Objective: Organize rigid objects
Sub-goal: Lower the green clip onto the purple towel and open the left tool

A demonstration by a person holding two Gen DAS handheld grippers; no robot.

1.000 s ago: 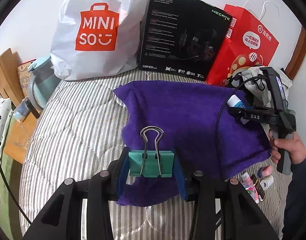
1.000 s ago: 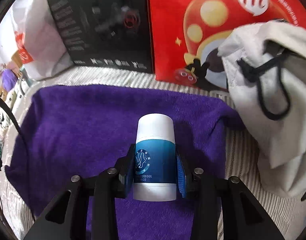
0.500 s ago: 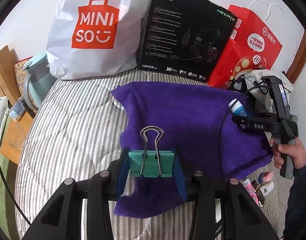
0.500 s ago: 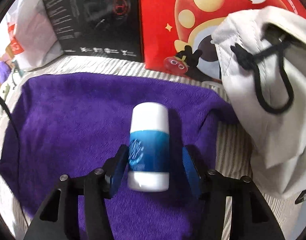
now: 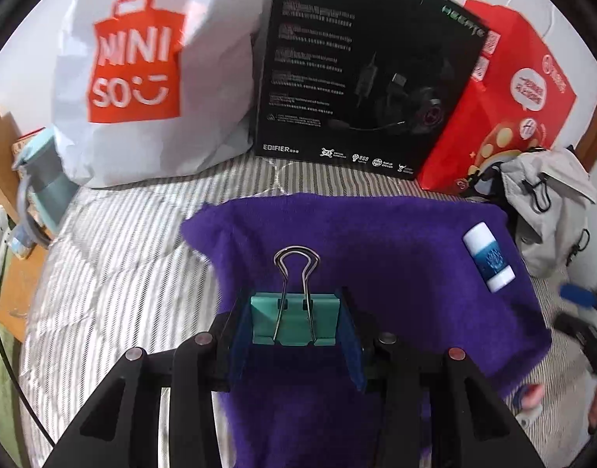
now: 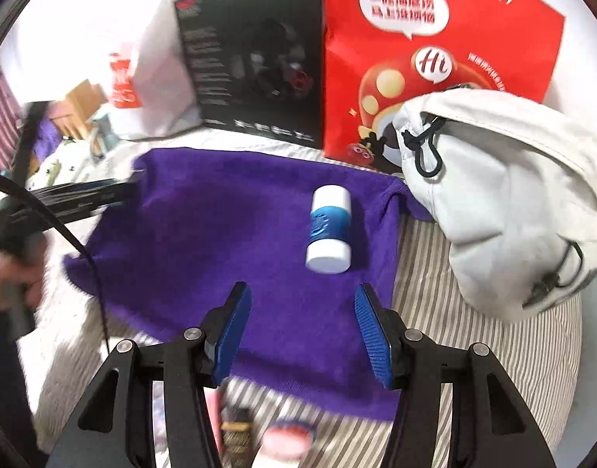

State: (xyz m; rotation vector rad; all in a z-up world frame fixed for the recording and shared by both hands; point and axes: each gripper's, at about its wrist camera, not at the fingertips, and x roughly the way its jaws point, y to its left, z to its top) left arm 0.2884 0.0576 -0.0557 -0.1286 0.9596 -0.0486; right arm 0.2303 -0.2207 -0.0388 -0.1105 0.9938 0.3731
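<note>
left tool is clamped on a teal binder clip, blue pads pressed to its two sides and the wire handles standing up ahead of the jaws. beneath and ahead of it spreads a purple towel laid over a striped bed. off to the tool's front right, near the towel's far right edge, a white and blue tube lies on its side on the cloth. beyond the towel a white shopping bag, a black headset box and a red paper bag stand in a row, and a grey drawstring pouch slumps at the far right.

right tool, seen from its own camera, stands wide with nothing between the pads, hovering over the towel's near part. the tube lies just ahead of it, clear of both pads, pointing away. the pouch sits to the tool's right, just off the cloth. below the tool, off the towel's near edge, a few small items lie blurred on the bed; i can't tell what they are.

as i judge it, one thing is placed on the towel, the clip is in hand and not yet set down, and the small items are left to bring over.
</note>
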